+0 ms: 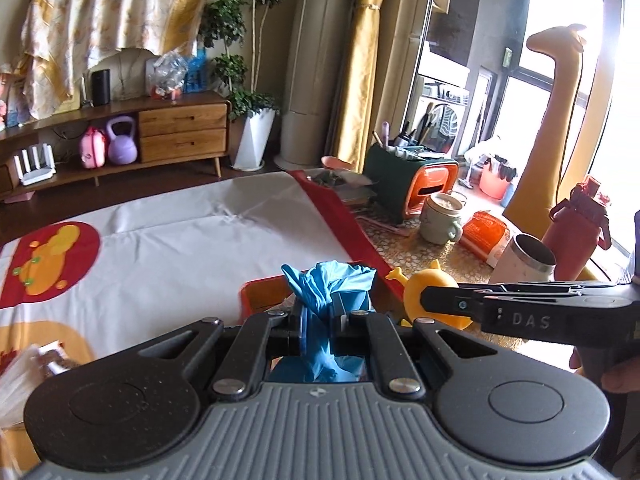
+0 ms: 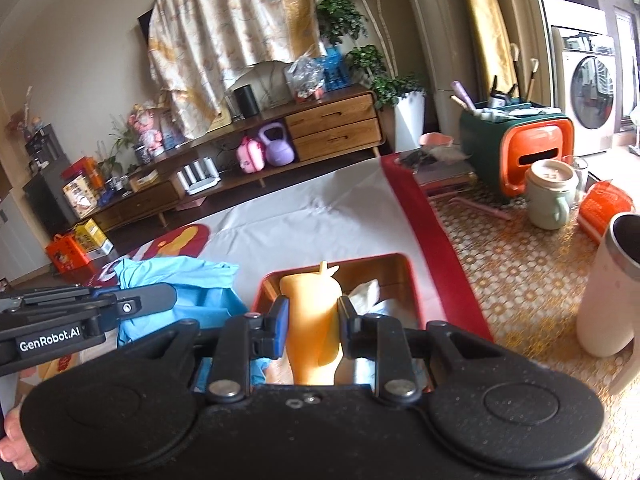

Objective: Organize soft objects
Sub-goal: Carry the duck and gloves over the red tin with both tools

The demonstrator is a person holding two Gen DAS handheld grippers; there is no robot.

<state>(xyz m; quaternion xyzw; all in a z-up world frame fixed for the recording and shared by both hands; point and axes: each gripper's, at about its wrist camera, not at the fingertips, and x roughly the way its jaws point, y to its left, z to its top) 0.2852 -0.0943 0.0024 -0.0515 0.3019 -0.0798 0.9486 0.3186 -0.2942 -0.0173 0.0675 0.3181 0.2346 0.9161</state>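
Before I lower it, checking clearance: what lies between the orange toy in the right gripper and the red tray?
Nothing solid in the right wrist view: the orange toy hangs over the red tray, which holds white crumpled material.

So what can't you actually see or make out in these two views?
- Tray floor: right wrist view, hidden by the yellow toy and gripper body.
- Blue cloth lower end: left wrist view, hidden behind the jaws.
- White item: left wrist view, blurred and cut off at the left edge.
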